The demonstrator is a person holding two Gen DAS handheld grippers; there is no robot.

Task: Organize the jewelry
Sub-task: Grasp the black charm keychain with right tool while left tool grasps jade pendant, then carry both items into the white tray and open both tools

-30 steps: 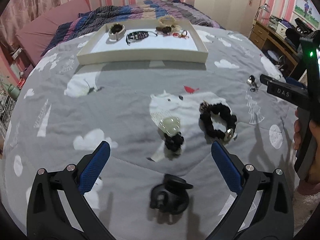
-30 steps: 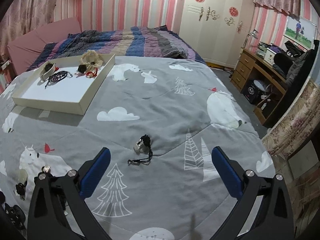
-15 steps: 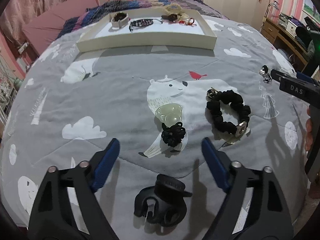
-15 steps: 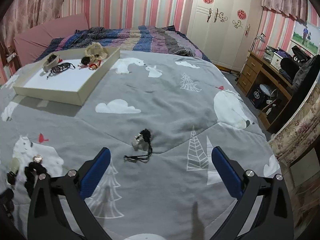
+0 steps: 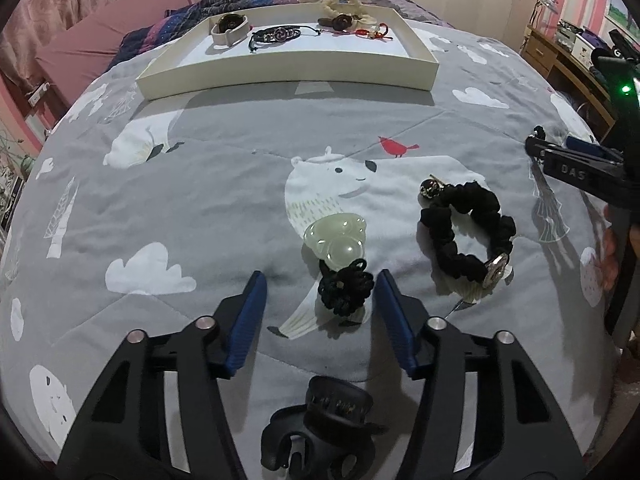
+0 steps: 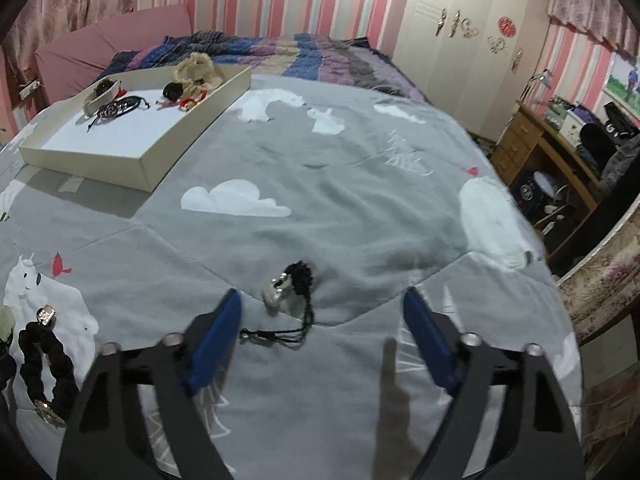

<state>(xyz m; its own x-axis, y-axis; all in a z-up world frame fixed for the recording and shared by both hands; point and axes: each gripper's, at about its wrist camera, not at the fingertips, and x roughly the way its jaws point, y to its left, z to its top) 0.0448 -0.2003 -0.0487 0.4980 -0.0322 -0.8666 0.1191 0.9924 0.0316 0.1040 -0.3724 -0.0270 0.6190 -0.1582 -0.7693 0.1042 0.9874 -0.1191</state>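
Left tongs (image 5: pixel 320 280) closing, apart, flanking knotted cord pendant (image 5: pixel 345 286); right tongs (image 6: pixel 320 312) likewise apart.

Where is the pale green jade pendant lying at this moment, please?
In the left wrist view the jade pendant lies on the grey bedspread, over the printed polar bear, just ahead of the left claw and left of the black scrunchie bracelet.

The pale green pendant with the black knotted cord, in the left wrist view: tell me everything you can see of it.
The pale green pendant looks like translucent jade or glass, carved in rounded lobes with glossy highlights. A black knotted cord is bunched at its near end. It lies flat on the grey polar-bear bedspread, over the printed bear. The left hand-held gripper, whose jaws have just been closing, brackets the knot without touching it. The black scrunchie bracelet lies apart, to its right.
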